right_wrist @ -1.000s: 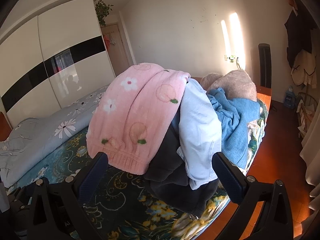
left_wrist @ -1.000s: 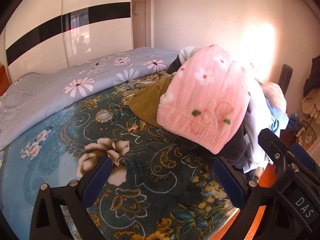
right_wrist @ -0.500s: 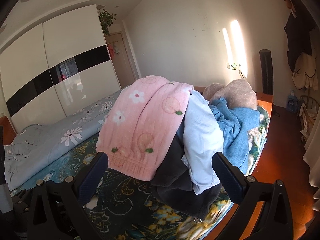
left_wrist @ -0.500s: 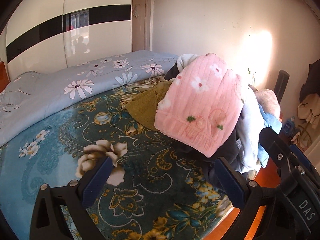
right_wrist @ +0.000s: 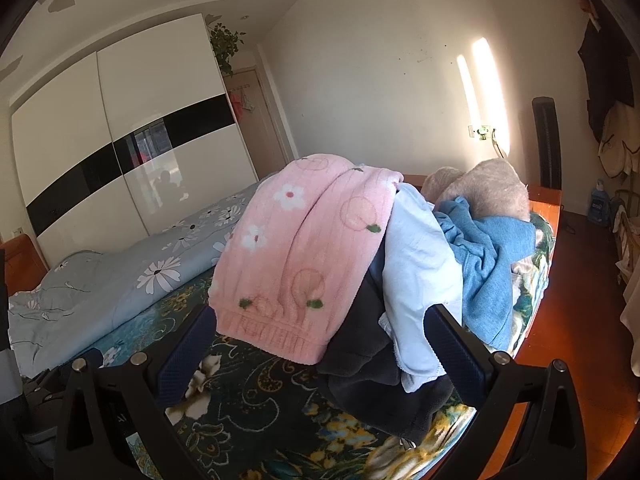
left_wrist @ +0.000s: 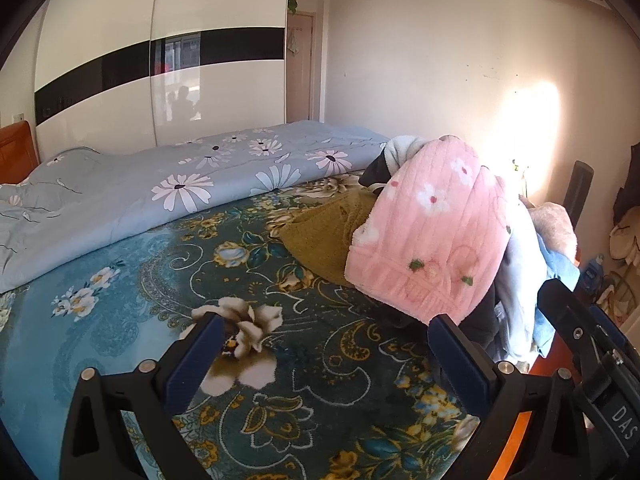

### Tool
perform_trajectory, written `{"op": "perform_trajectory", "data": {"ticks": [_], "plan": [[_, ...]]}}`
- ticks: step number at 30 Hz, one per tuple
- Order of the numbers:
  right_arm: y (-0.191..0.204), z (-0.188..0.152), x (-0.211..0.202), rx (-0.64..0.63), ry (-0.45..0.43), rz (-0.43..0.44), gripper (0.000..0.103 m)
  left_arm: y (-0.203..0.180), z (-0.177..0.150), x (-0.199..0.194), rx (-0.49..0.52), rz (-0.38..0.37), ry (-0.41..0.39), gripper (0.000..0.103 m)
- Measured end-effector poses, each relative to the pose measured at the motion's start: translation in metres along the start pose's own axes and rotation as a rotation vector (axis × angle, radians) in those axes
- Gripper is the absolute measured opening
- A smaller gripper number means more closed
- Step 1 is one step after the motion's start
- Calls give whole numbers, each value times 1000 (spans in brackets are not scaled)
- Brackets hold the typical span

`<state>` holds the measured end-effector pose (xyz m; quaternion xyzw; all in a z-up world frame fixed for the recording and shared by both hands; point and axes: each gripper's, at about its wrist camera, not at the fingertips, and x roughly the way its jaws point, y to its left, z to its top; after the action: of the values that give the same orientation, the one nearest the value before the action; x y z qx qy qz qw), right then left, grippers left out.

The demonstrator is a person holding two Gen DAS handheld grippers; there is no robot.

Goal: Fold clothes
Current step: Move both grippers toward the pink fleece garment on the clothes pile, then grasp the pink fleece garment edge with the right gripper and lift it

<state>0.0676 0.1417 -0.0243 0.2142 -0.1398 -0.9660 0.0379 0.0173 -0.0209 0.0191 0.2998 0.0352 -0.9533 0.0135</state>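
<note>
A heap of clothes lies at the foot end of the bed. On top is a pink fleece garment with flowers (left_wrist: 432, 240) (right_wrist: 304, 256). Under and beside it lie a dark garment (right_wrist: 372, 364), a pale blue one (right_wrist: 420, 276), a blue sweater (right_wrist: 488, 256), a beige fluffy one (right_wrist: 484, 188) and an olive knit (left_wrist: 324, 236). My left gripper (left_wrist: 320, 356) is open and empty above the bedspread, short of the heap. My right gripper (right_wrist: 320, 348) is open and empty, just in front of the pink garment's hem.
The bed carries a teal floral bedspread (left_wrist: 140, 300) and a grey daisy-print duvet (left_wrist: 160, 192) along its far side. A white wardrobe with a black band (left_wrist: 160, 60) stands behind. The bed's wooden edge (right_wrist: 548, 312) and floor lie to the right.
Both grippers have drawn back and risen a little, so the heap looks smaller and more of the room shows. Both stay open. The clothes have not moved.
</note>
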Motion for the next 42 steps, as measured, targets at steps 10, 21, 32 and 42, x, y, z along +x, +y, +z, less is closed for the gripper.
{"op": "perform_trajectory", "data": {"ticks": [10,21,32,42], "plan": [[0,-4,4,0,-48,106,103,2,2,-2,42,2,-23,103],[-6,8,18,-43,-32,92,103,16,2,6,-10,-83,17,103],[-1,-2,68,-113,96,75,103,35,-5,13,-14,-44,31,103],[-24,-2,137,90,255,106,69,57,-13,17,-34,-28,37,103]]}}
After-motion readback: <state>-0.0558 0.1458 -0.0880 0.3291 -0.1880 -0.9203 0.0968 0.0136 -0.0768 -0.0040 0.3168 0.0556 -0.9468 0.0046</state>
